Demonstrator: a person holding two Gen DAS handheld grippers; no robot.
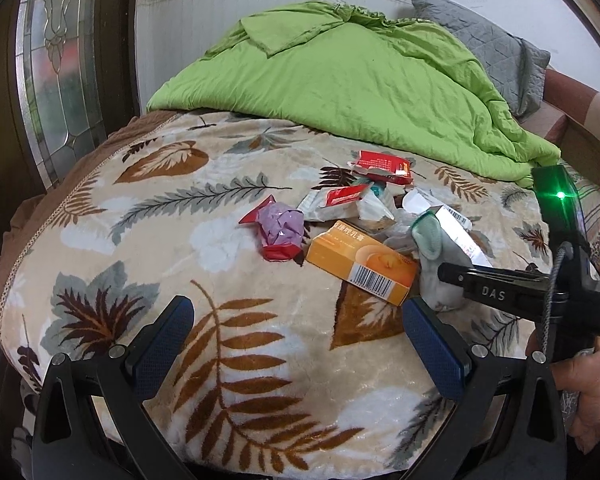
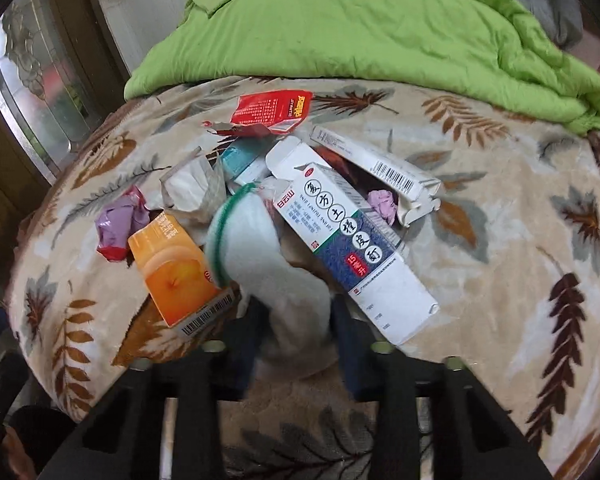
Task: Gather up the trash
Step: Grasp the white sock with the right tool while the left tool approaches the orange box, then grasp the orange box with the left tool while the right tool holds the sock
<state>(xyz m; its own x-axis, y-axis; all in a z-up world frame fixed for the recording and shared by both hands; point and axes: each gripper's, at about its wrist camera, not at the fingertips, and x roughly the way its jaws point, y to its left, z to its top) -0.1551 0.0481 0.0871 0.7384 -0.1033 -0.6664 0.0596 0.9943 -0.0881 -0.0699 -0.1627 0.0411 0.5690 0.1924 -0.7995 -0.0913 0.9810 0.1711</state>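
Trash lies in a loose heap on the leaf-patterned blanket (image 1: 228, 360) of the bed, in front of the green quilt (image 1: 360, 80): a white sock with a green cuff (image 2: 260, 248), an orange box (image 2: 172, 268), a white-and-blue carton (image 2: 356, 248), a red wrapper (image 2: 276, 110), a crumpled purple foil (image 2: 118, 224) and a long white box with a barcode (image 2: 380, 164).

The right gripper (image 2: 296, 320) is the nearer one and sits at the near edge of the heap, its jaws drawn narrow with the lower end of the sock between them; motion blur hides the pads, but they appear to pinch the cloth. The sock's long axis runs up and away from the gripper, slanting to the left in the right wrist view, with the cuff at the far end. The orange box lies just beside it on the left and the carton just beside it on the right, so a lift probably has to come clear between the two.

The left gripper (image 1: 300, 344) hangs wide and empty over bare blanket; the heap lies ahead of it and to its right, the orange box (image 1: 364, 264) closest.
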